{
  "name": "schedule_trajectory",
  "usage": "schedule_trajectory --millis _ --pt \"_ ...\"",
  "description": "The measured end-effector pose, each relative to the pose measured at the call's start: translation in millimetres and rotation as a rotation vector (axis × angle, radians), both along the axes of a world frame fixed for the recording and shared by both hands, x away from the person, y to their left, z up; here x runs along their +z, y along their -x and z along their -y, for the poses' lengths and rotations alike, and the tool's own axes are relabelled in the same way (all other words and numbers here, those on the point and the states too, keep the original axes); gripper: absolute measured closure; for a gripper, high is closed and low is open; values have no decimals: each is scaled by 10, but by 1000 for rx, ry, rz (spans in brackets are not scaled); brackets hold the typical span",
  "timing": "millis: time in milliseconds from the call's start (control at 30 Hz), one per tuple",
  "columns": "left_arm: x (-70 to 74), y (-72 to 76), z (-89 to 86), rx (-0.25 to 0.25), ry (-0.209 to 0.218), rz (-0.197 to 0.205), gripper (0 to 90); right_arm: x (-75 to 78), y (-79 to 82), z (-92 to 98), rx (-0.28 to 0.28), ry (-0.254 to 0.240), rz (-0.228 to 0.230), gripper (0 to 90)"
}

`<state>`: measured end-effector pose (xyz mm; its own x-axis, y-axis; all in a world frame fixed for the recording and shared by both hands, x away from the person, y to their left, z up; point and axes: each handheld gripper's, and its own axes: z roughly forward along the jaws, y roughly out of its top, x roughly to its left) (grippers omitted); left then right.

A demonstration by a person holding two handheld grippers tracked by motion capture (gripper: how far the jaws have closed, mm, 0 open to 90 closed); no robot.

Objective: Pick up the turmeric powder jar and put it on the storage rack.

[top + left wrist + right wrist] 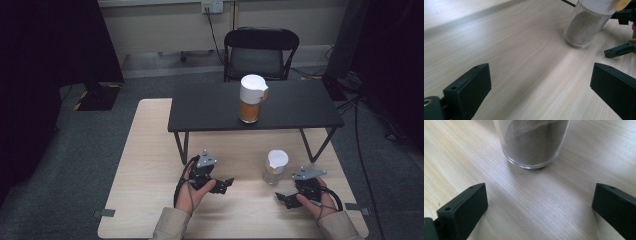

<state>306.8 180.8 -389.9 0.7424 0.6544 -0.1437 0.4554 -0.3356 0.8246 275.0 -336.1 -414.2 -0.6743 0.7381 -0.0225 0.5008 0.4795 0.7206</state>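
**Both grippers wide, jar not yet taken**

Nearest the lens, the right gripper [540,207] held its 2 jaws spread wide with bare wood between them, and we saw the small jar [534,143] just ahead of them on the wooden table [150,150]. The left gripper [540,90] was equally wide apart and held nothing. We judged this the approach step; next, the right jaws would need to straddle the jar's body. The jar stood upright, long axis vertical, white lid up, near the right gripper.
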Motion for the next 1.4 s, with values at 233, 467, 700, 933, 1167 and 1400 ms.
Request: schedule_trajectory --millis 233,467,700,933,1167,1400 --pt "-53 26 -50 13 3 -16 28 -1 0 0 0 0 0 0" --pt "-89 42 -87 22 -5 -19 28 0 0 0 0 0 0 0" --pt "-128 70 -126 30 -10 -22 29 0 0 0 0 0 0 0" --pt "-176 98 -177 41 -18 -28 30 0 0 0 0 0 0 0" --pt "-220 133 -244 51 -21 -32 30 0 0 0 0 0 0 0" --pt "-242 164 -292 59 -28 -35 30 0 0 0 0 0 0 0"
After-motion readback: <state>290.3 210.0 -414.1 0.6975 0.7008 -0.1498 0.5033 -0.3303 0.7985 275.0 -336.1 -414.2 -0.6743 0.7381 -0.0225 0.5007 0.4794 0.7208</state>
